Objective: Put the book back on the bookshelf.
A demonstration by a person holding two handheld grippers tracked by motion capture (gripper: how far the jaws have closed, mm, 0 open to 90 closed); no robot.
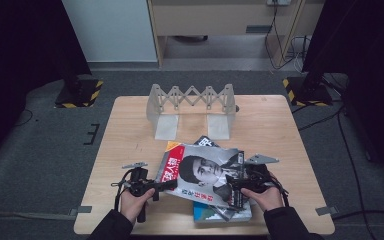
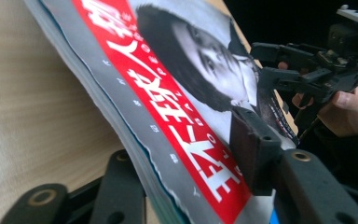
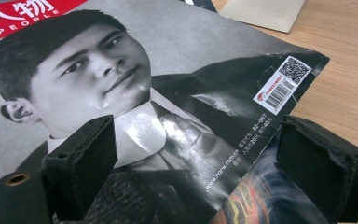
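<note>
At the left, the left gripper has its jaws around the red edge of the magazine, one jaw above and one below; whether they already pinch it, I cannot tell. The magazine lies tilted on other magazines at the near side of the table. At the right, the right gripper rests spread over the cover. The step seems to be taking hold; next, I think, is a firm pinch, then lifting toward the rack.

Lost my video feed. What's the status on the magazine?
Left gripper clamps top magazine's edge. Right gripper open, straddling its cover. More magazines beneath; bookend rack behind.
</note>
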